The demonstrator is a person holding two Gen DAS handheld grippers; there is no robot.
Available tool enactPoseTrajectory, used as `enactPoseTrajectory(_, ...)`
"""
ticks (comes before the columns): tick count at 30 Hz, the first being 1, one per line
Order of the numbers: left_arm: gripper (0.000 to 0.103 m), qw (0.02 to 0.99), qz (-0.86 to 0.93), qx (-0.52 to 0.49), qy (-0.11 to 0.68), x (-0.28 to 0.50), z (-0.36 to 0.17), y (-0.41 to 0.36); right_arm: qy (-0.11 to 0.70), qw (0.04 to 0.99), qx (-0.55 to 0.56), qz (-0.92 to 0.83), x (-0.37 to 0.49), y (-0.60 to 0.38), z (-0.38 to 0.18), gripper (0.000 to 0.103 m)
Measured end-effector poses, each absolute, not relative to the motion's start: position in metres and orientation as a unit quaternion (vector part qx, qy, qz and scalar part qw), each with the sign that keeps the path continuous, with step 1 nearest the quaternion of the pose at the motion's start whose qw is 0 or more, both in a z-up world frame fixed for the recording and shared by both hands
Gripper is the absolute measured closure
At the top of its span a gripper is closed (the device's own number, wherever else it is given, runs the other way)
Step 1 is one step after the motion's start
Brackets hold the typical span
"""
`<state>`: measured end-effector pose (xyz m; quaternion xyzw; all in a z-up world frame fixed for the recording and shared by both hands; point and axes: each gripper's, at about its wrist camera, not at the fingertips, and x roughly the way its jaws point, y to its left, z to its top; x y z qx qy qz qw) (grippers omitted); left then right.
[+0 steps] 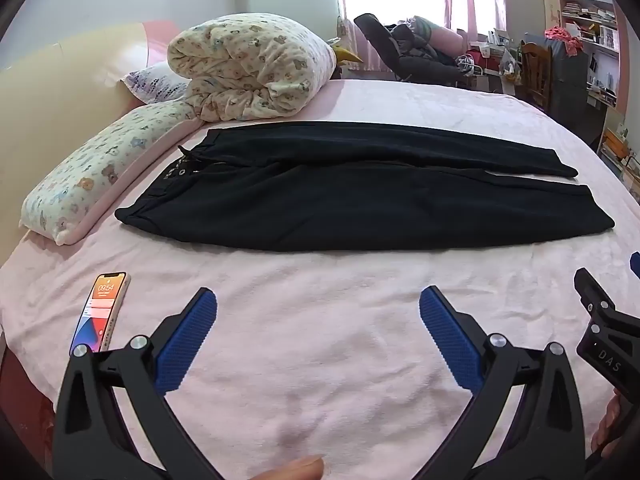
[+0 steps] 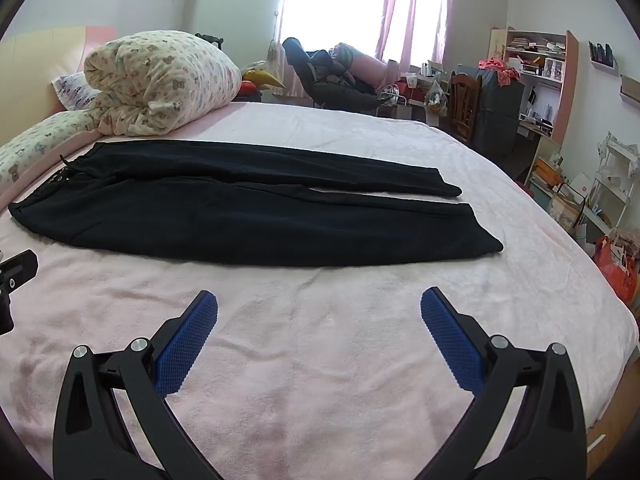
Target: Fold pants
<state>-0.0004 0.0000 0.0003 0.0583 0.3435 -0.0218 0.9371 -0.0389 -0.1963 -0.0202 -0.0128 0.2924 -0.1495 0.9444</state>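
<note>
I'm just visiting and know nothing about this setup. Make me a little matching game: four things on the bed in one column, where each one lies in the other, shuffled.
Things:
1. black pants
2. phone
3. rolled bear-print quilt
4. left gripper

Places:
A. piled at the head of the bed, behind the waistband
B. near the bed's front edge, screen lit
C. spread flat across the pink bedspread, legs side by side
D. open, above bare bedspread in front of the pants

Pairs: 1-C, 2-B, 3-A, 4-D

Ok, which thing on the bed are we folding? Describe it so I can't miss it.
On the pink bed, past both open grippers, the black pants lie flat, waistband toward the bear-print pillows, legs side by side. They are the only dark item there; the rolled quilt behind is cream.
</note>
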Motion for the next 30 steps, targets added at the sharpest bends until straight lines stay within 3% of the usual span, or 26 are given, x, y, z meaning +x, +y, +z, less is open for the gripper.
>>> enactPoseTrajectory(30, 0.002, 0.935, -0.021, 0.061, 0.35, 0.0002, -0.0001, -0.0004, 0.293, 0.944, -0.012, -0.149, -0.0392, -0.1949, -0.0208, 0.001)
